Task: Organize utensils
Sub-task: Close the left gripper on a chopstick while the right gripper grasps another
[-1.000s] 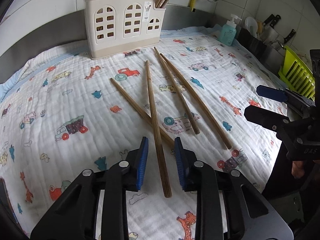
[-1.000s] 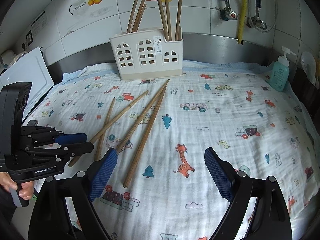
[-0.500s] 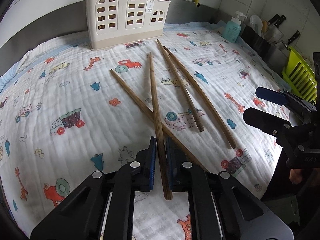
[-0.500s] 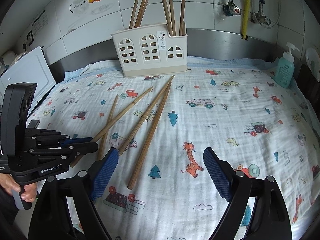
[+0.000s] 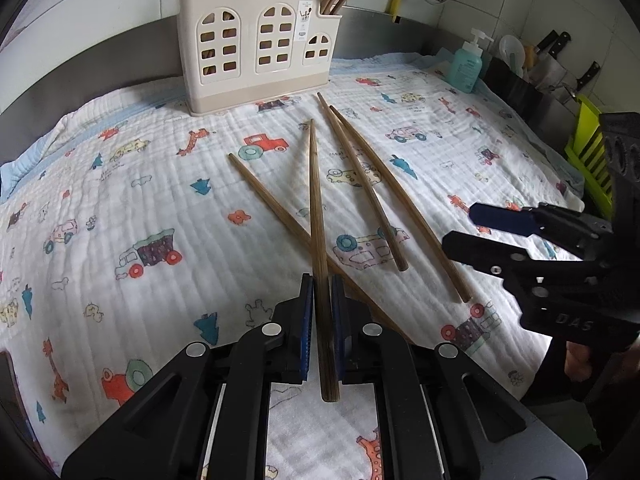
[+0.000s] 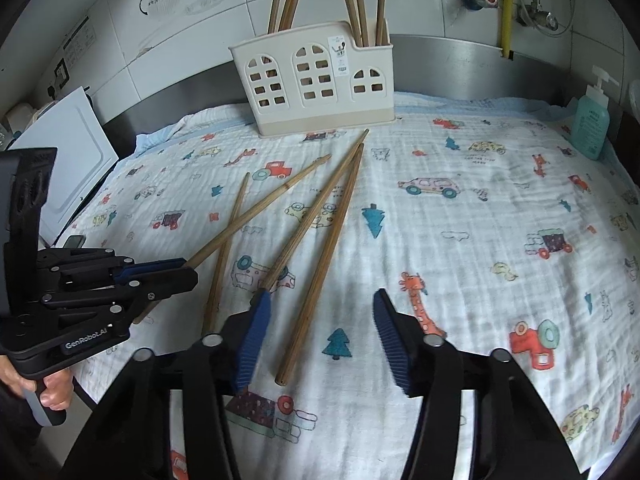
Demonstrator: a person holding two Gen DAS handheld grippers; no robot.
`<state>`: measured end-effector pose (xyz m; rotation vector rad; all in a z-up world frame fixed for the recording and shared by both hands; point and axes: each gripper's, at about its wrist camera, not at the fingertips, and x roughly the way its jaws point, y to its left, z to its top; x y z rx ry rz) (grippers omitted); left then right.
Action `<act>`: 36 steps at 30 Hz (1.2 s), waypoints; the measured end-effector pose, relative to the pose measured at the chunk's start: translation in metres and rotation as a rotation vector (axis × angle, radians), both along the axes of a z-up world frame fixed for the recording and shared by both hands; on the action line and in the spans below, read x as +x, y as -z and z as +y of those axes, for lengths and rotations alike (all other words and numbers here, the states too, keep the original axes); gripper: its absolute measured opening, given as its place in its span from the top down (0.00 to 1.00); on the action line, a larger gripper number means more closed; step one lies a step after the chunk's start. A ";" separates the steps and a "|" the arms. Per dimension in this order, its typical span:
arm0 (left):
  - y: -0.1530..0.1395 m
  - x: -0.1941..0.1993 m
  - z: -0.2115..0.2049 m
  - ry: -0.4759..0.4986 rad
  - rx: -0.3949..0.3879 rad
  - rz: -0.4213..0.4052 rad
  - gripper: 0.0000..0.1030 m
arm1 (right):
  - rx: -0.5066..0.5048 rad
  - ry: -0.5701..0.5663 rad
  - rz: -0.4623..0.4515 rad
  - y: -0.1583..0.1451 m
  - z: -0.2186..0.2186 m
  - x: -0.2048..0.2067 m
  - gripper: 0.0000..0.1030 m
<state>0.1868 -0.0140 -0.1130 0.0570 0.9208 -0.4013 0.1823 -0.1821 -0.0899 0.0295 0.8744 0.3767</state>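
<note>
Several long wooden chopsticks lie on a printed cloth (image 5: 120, 200). My left gripper (image 5: 322, 296) is shut on one chopstick (image 5: 316, 200) near its thick end; it shows from the side in the right wrist view (image 6: 160, 270), with the held chopstick (image 6: 260, 210) slanting up off the cloth. It crosses over another chopstick (image 5: 272, 204). My right gripper (image 6: 320, 336) is open and empty, its jaws straddling the near end of a chopstick (image 6: 320, 272); it also shows in the left wrist view (image 5: 500, 236). A cream utensil holder (image 5: 256, 46) (image 6: 316, 80) with several upright chopsticks stands at the back.
A teal soap bottle (image 6: 592, 120) stands at the back right. A white board (image 6: 68, 152) leans at the left. Knives (image 5: 556, 48) and a green rack (image 5: 592, 148) sit beyond the cloth's right edge. Pipes run on the tiled wall (image 6: 508, 0).
My left gripper closed on the chopstick and lifted its near end off the cloth. My right gripper moved forward over the near end of another chopstick.
</note>
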 end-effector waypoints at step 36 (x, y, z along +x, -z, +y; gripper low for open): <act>-0.060 -0.006 0.014 -0.045 -0.043 -0.175 0.94 | -0.061 0.070 -0.195 -0.049 -0.003 -0.003 0.99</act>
